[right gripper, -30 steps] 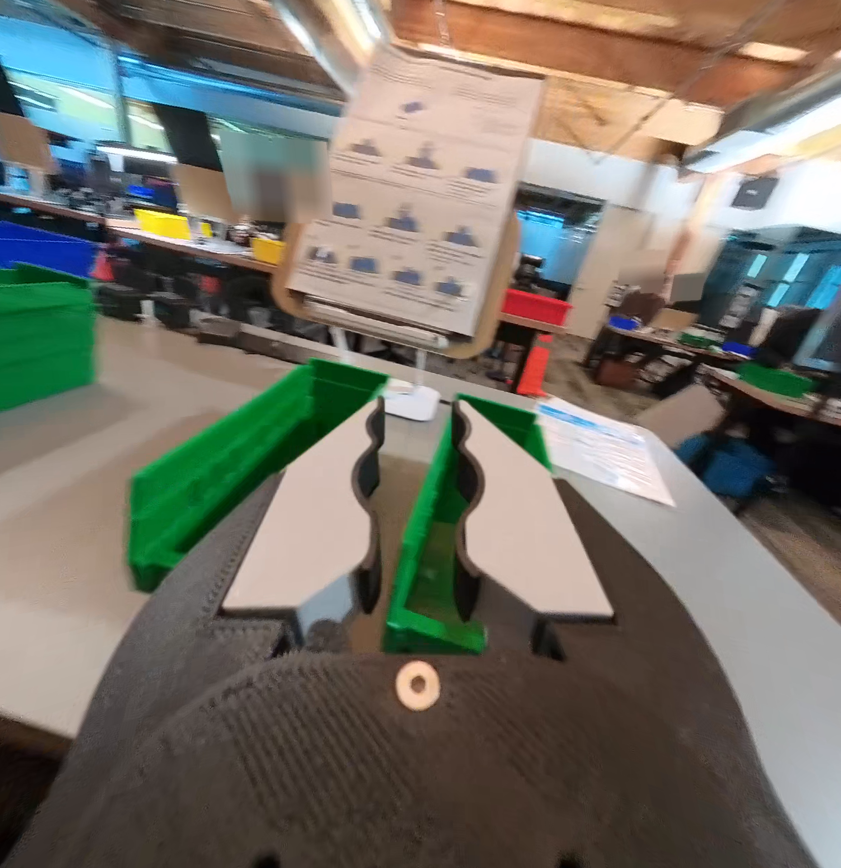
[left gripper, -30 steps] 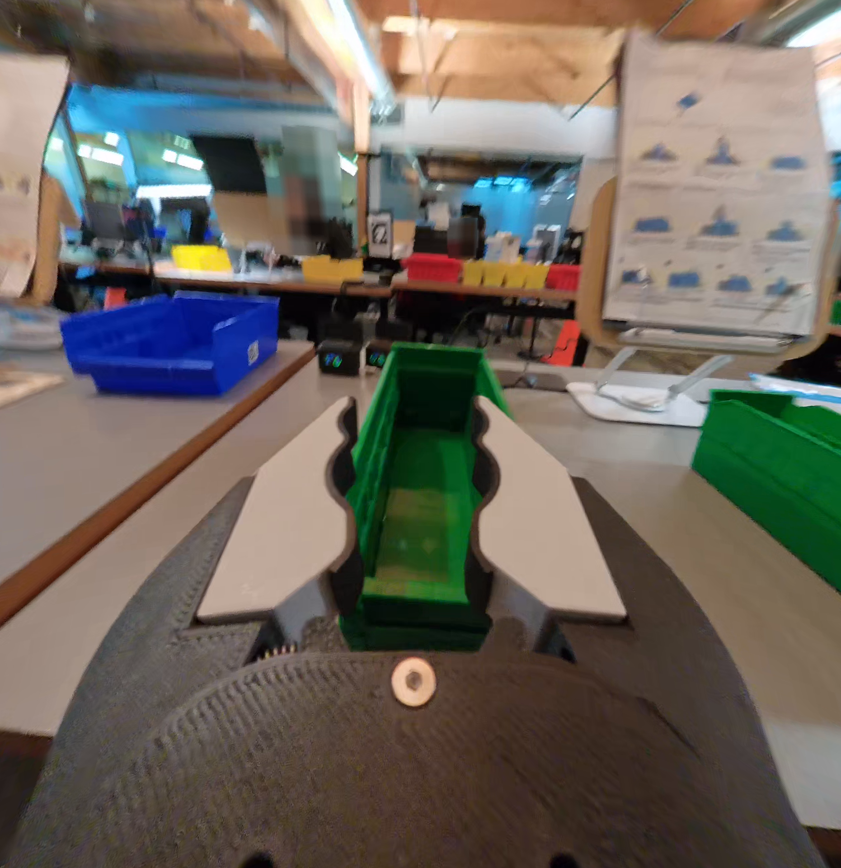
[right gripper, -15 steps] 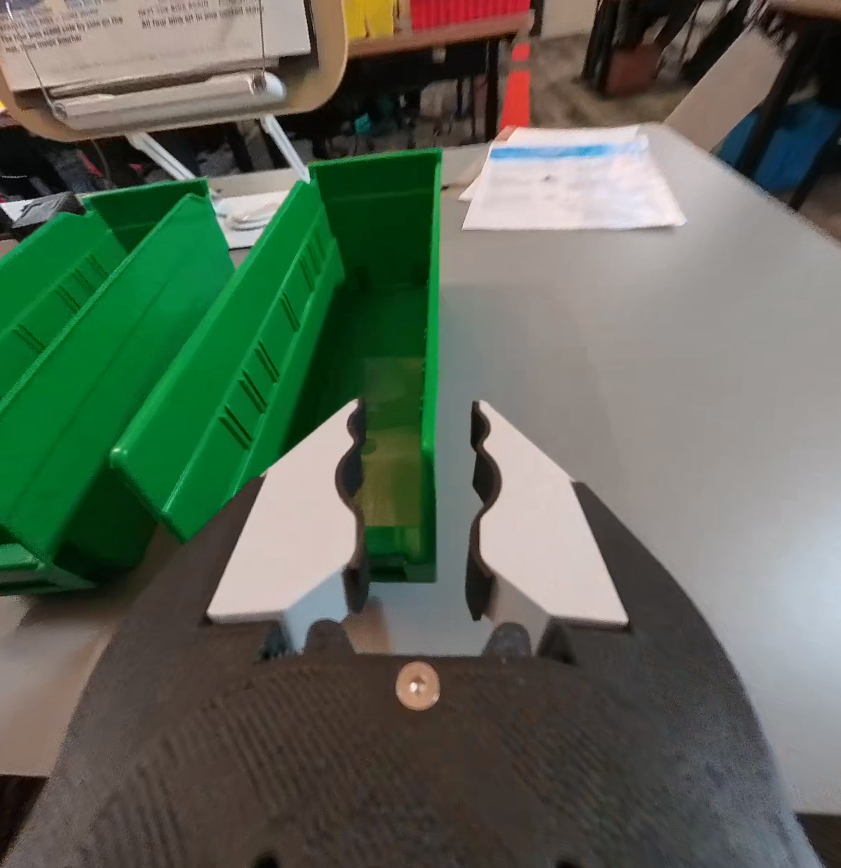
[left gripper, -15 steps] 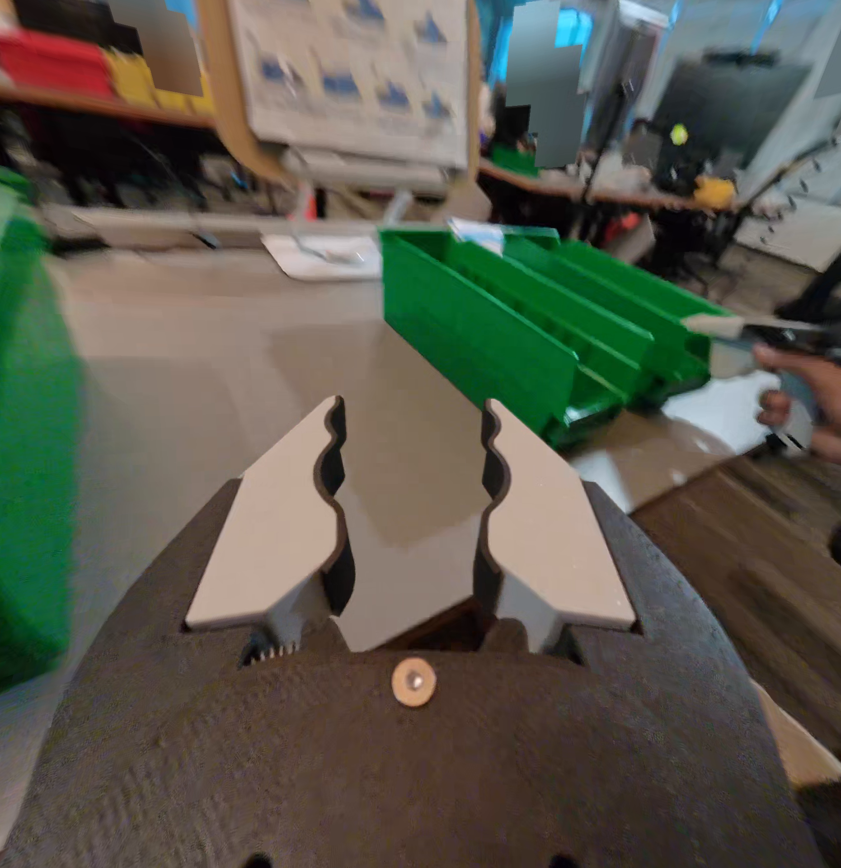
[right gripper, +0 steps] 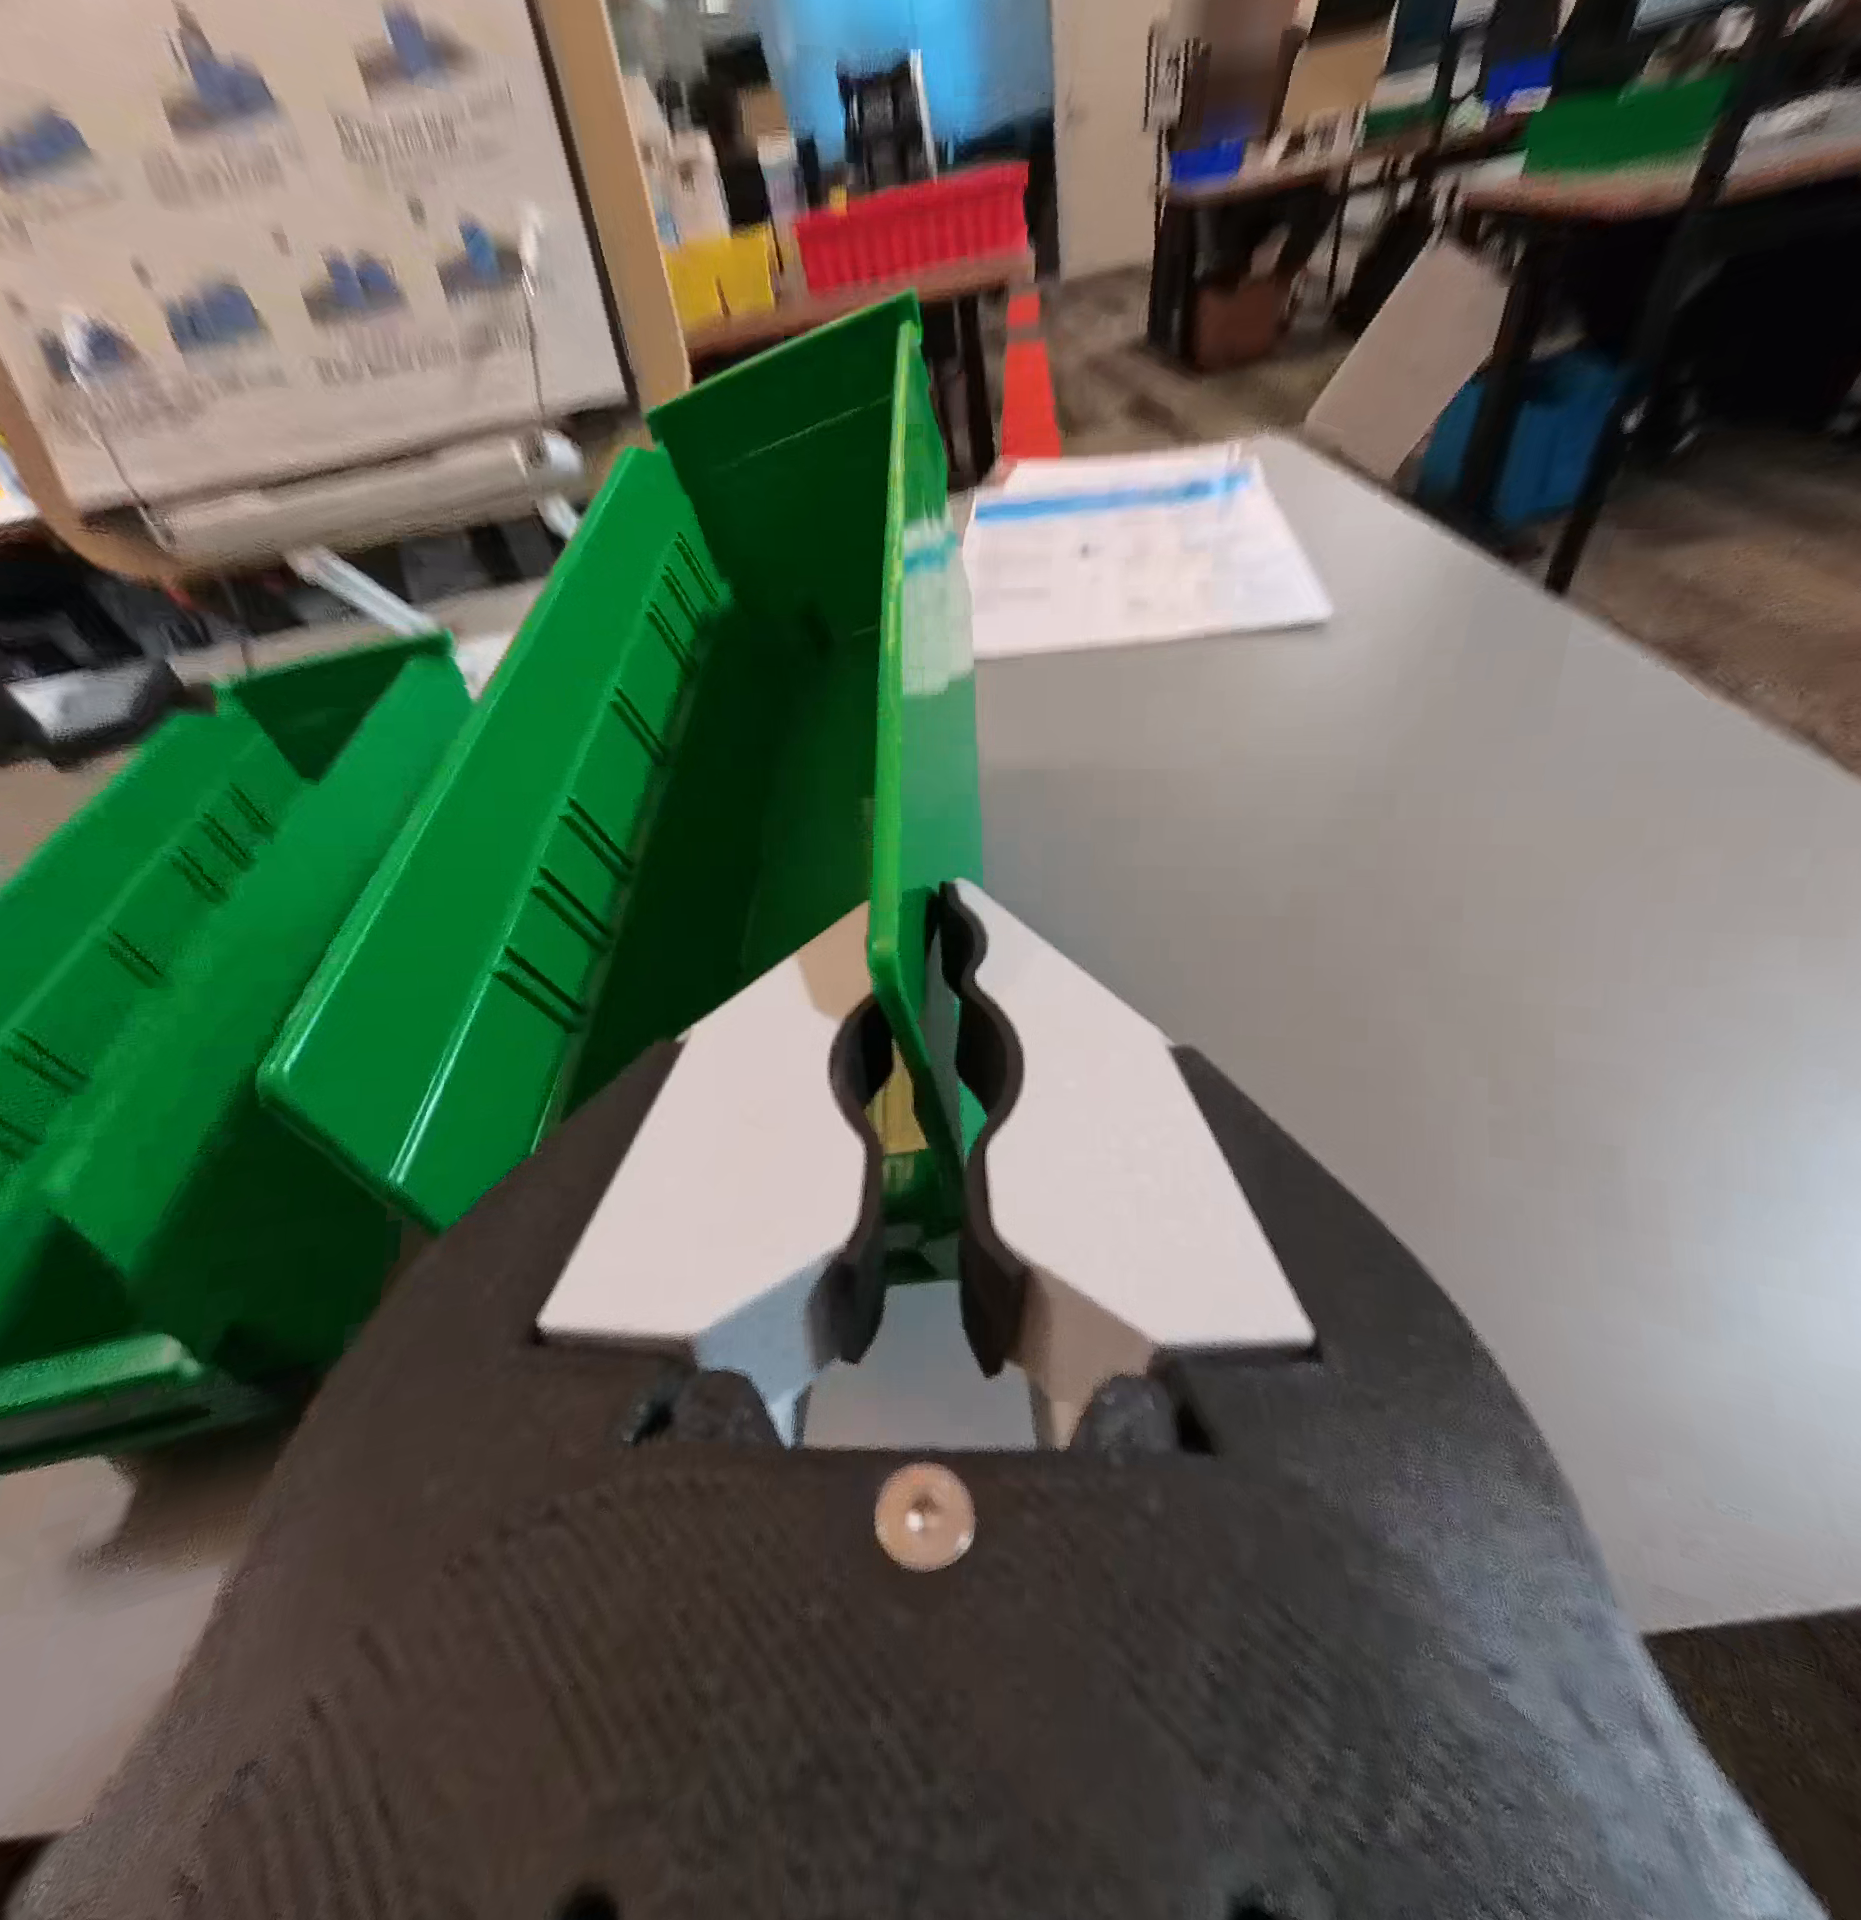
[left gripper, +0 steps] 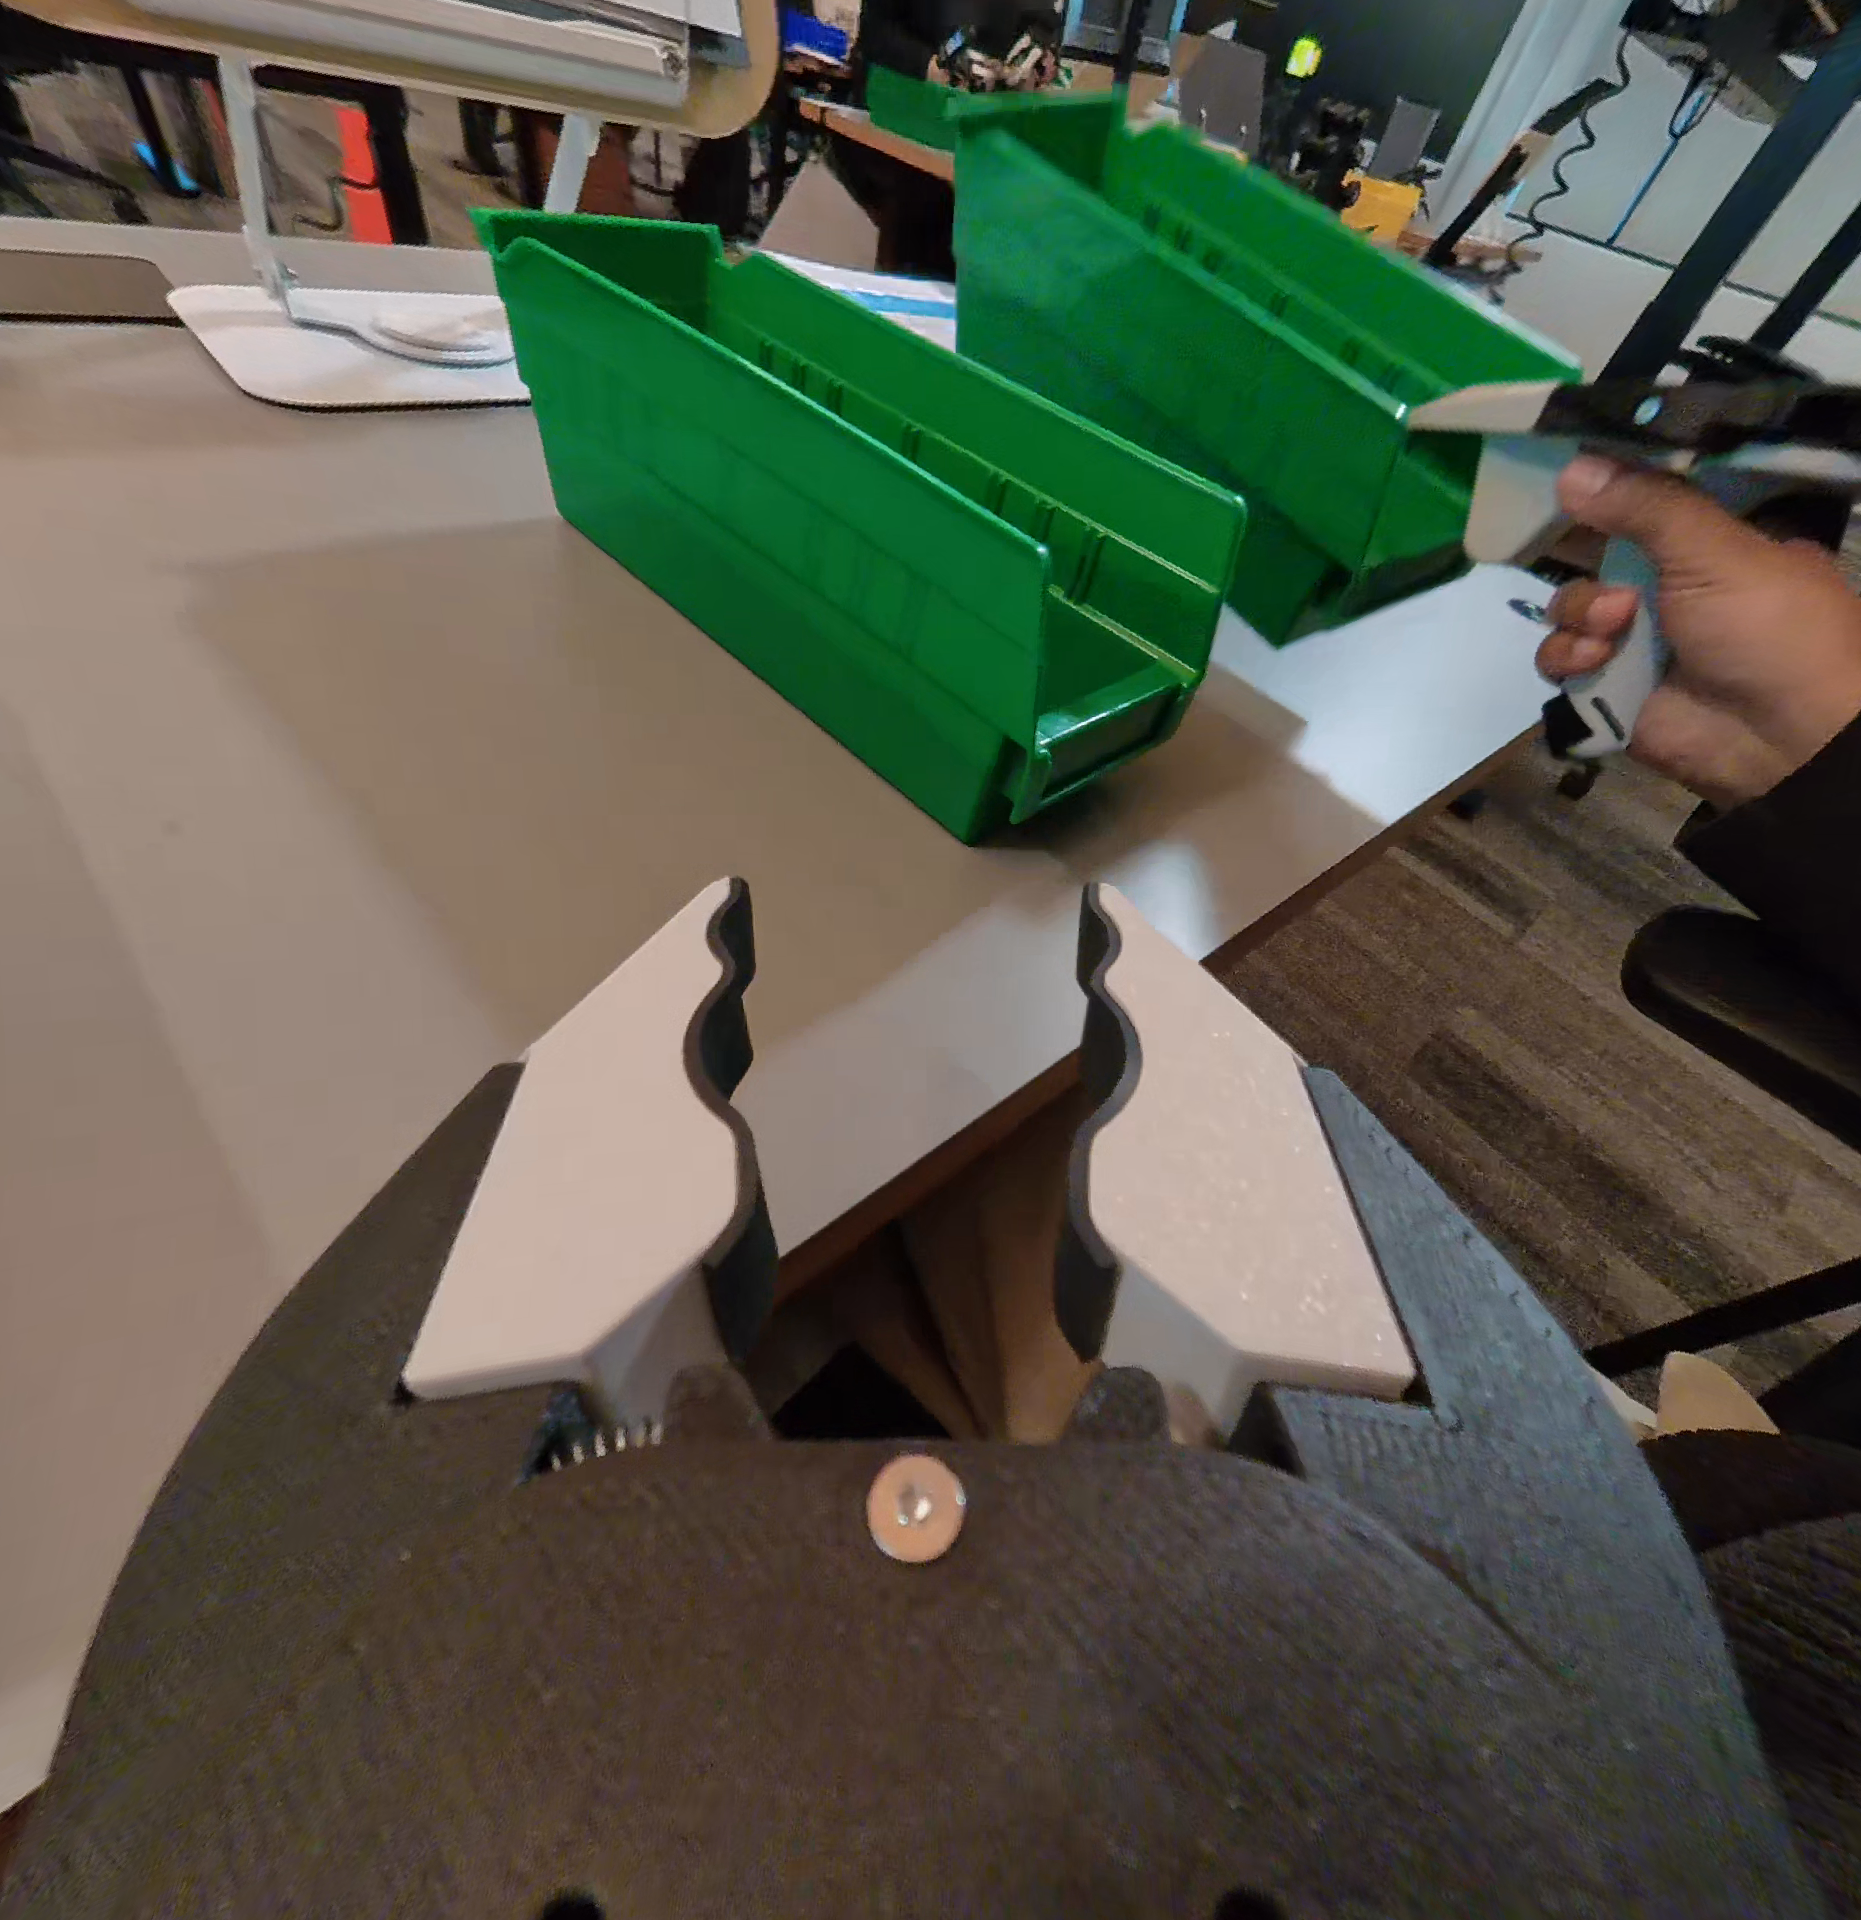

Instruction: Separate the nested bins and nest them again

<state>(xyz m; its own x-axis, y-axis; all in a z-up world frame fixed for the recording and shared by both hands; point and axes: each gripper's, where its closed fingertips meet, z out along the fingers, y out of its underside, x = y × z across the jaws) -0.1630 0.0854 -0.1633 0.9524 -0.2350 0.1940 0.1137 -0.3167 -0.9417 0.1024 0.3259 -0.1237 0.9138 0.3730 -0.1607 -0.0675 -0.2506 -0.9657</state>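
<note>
workshop: benches (right gripper: 1591, 156), parts bins (right gripper: 910, 223)

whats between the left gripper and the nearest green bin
Nothing: in the left wrist view only bare table lies between the open left gripper and the near bin.

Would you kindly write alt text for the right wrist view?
The right gripper is shut on the side wall of a green bin, which is tilted up off the grey table. A second green bin lies to its left, a printed sheet behind.
</note>
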